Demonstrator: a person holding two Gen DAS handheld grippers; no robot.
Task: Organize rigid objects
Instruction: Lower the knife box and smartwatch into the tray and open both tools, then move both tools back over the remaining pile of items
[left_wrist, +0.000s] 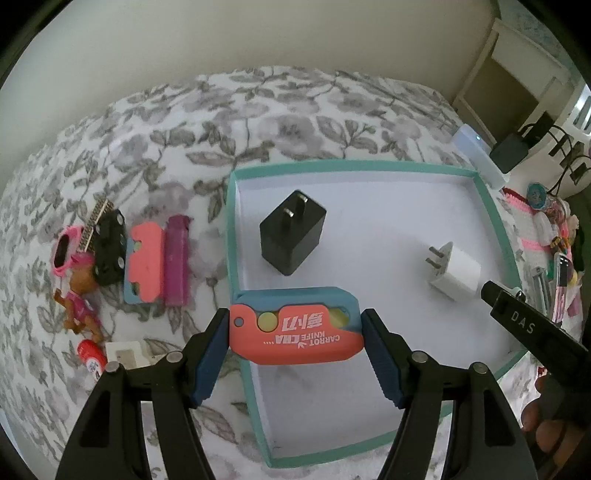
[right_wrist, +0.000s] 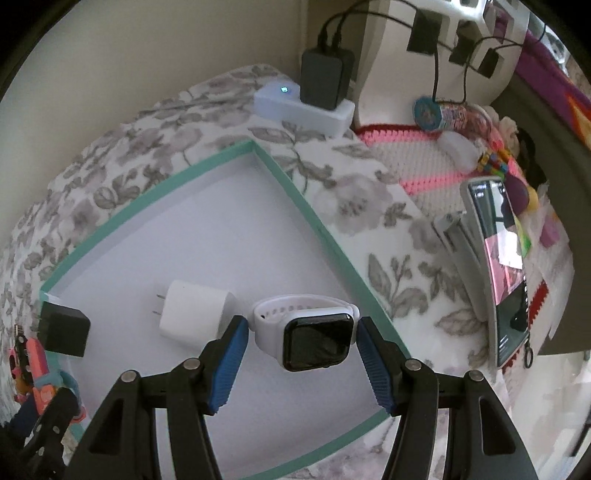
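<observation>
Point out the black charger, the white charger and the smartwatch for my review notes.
black charger (left_wrist: 291, 242): left wrist view, on its front face.
white charger (right_wrist: 195, 314): right wrist view, on its body.
smartwatch (right_wrist: 317, 341): right wrist view, on its dark screen.

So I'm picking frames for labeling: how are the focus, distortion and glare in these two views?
Left wrist: strong fisheye bowing of the teal tray; print on the carrot knife reads sharply, the toys at far left go soft. Right wrist: same bowing, dark corners; the white watch is sharp, its screen showing a faint reflection, and the propped phone is glossy with reflections. Light is soft, shadows weak.
</observation>
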